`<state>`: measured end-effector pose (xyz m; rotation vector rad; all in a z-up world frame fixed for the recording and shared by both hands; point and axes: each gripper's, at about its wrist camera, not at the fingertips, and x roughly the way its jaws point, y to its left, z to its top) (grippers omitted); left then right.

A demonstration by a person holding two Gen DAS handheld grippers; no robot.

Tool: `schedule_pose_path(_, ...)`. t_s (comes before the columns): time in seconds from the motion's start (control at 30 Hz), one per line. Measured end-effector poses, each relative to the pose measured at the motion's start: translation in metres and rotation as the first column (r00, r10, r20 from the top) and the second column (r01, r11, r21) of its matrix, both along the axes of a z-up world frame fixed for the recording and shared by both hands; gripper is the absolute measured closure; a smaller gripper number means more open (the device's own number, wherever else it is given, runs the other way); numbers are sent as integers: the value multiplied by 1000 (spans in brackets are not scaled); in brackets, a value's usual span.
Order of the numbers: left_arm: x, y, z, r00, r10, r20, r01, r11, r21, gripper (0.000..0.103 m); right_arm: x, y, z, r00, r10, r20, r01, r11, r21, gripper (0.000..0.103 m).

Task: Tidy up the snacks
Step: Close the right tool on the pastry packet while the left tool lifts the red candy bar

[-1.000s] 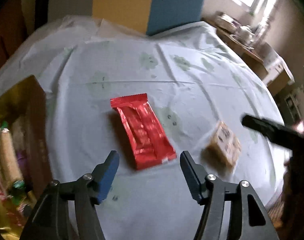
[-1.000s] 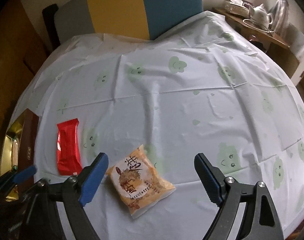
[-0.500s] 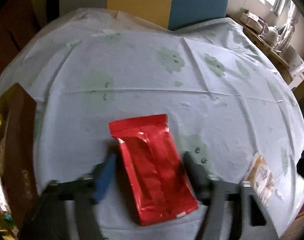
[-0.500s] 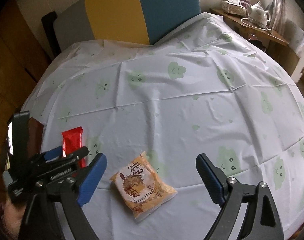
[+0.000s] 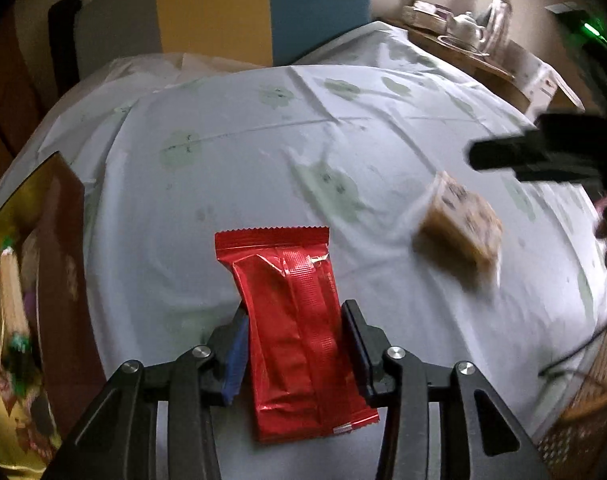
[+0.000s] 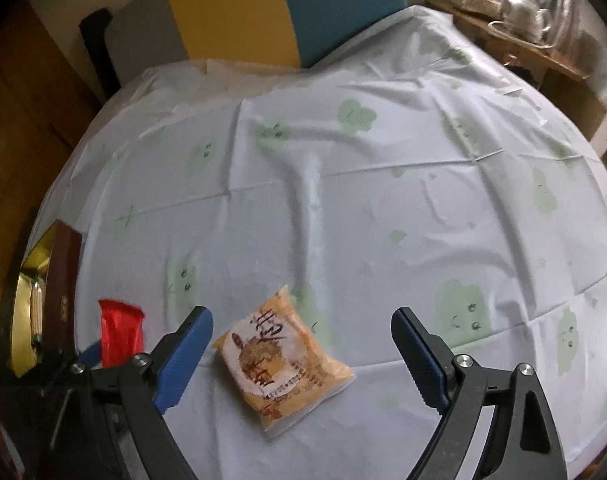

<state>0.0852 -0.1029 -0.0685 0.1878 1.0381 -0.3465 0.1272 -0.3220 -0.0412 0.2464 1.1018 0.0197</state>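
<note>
A long red snack packet (image 5: 299, 320) lies on the white tablecloth, and my left gripper (image 5: 295, 332) is shut on its near half, a blue pad on each side. The packet also shows in the right wrist view (image 6: 119, 330). An orange-and-white snack bag (image 6: 281, 360) lies flat between the wide-open fingers of my right gripper (image 6: 303, 328), which hovers above it and holds nothing. In the left wrist view that bag (image 5: 459, 226) lies at the right, under a black finger (image 5: 515, 156) of the right gripper.
An open brown box with a gold lining (image 5: 59, 264) holding several snacks stands at the table's left edge; it also shows in the right wrist view (image 6: 65, 280). A yellow-and-blue chair back (image 6: 283, 8) stands behind the table. A side table with a teapot (image 6: 523, 4) is far right.
My left gripper moved forward over the red packet and closed on its sides. My right gripper stayed open above the orange bag, shifting only slightly.
</note>
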Motion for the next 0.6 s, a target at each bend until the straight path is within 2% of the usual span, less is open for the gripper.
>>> schedule_pose_path(0.13,-15,5,-5,999,-11,32,12,1000,-19,57,1,13,-9,996,77,-40,-76,997,24,5)
schedule_pose_path(0.2,-16,9,-7,999,-10,37,12,999,-38,55,0,23,-14,991,120,-58,-120,993,-3,5)
schedule_pose_path(0.37,-18,3,-10,998,-29,64,30,999,-17,54,0,36,-32,977,170,-132,-180,981,-74,5)
schedule_pose_path(0.4,-19,4,-11,997,-28,67,30,999,-21,54,-1,40,-34,974,184,-135,-197,975,-98,8)
schedule_pose_path(0.43,-19,5,-11,997,-29,70,31,999,-28,54,-2,48,-36,967,214,-136,-233,962,-140,27)
schedule_pose_path(0.47,-19,6,-12,997,-27,74,30,999,-37,54,-3,56,-38,960,240,-143,-264,948,-177,38)
schedule_pose_path(0.5,-20,8,-12,997,-27,78,30,999,-44,54,-4,60,-40,956,252,-148,-279,938,-207,42)
schedule_pose_path(0.6,-22,10,-13,996,-24,91,29,998,-54,54,-8,70,-44,948,278,-155,-311,911,-270,43)
